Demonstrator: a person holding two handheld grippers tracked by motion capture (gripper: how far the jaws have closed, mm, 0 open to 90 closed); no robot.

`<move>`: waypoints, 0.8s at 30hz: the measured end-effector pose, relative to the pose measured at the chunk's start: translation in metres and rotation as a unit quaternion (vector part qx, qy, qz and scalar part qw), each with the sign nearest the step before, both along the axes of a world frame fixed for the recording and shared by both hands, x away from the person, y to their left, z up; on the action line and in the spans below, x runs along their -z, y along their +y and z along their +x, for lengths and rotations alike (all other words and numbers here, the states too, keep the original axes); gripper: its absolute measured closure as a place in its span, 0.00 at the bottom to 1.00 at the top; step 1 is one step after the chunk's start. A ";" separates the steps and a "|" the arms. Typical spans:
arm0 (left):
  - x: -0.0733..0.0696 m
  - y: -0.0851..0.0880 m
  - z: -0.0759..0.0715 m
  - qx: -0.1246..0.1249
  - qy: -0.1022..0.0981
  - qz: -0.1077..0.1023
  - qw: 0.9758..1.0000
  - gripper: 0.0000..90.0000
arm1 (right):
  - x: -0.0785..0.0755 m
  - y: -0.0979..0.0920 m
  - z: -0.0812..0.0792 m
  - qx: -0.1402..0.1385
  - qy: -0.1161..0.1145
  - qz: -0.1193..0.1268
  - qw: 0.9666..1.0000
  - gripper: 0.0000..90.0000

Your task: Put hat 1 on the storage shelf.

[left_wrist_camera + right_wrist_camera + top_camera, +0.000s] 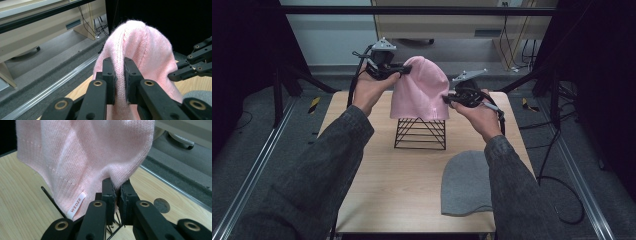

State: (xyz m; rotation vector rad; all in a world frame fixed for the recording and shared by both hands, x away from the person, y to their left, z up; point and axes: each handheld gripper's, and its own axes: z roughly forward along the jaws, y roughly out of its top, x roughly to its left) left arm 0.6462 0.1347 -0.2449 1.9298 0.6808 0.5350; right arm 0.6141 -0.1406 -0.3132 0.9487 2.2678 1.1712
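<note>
A pink knit beanie [421, 90] hangs draped over a black wire stand [421, 133] at the far middle of the wooden table [387, 180], crown up, its long axis vertical. The left gripper [402, 71] pinches its upper left side, the right gripper [446, 99] clamps its lower right hem — both clenched on the knit. A grey beanie [466, 183] lies flat nearer the person.

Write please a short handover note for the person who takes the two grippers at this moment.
Left gripper: shut on the pink beanie, near its upper left side.
Right gripper: shut on the beanie's lower right edge.
The beanie hangs over the black wire stand on the wooden table; whether it rests fully on it I cannot tell.
A grey beanie lies flat at the table's near right, untouched.
Left, probably: settle the pink beanie, release, then the grey one.
</note>
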 end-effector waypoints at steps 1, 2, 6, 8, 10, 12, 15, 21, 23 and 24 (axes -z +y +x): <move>0.000 0.000 0.000 0.000 0.000 0.000 1.000 0.90 | 0.000 0.000 0.000 0.000 0.000 0.000 1.000 0.94; 0.003 0.000 -0.002 0.002 0.000 -0.001 1.000 0.90 | 0.003 0.001 -0.001 -0.001 0.001 -0.002 1.000 0.93; 0.009 0.001 -0.007 0.006 -0.003 0.000 1.000 0.89 | 0.010 0.003 -0.005 -0.006 0.000 -0.011 1.000 0.93; 0.011 0.002 -0.007 0.007 -0.002 -0.003 1.000 0.89 | 0.012 0.003 -0.007 -0.008 -0.001 -0.010 1.000 0.93; 0.014 0.002 -0.008 0.008 0.000 -0.004 1.000 0.89 | 0.014 0.004 -0.008 -0.008 0.002 -0.015 1.000 0.93; 0.018 0.003 -0.009 0.009 0.000 -0.005 1.000 0.89 | 0.017 0.004 -0.009 -0.008 0.005 -0.017 1.000 0.93; 0.021 0.003 -0.011 0.011 0.002 -0.003 1.000 0.89 | 0.019 0.004 -0.010 -0.009 0.005 -0.020 1.000 0.93; 0.028 0.003 -0.015 0.013 0.008 -0.003 1.000 0.89 | 0.024 0.006 -0.014 -0.012 0.010 -0.026 1.000 0.93; 0.030 0.003 -0.016 0.013 0.008 -0.002 1.000 0.89 | 0.027 0.006 -0.014 -0.013 0.013 -0.026 0.999 0.94; 0.032 0.003 -0.018 0.013 0.009 0.000 1.000 0.89 | 0.029 0.006 -0.015 -0.014 0.014 -0.027 0.999 0.94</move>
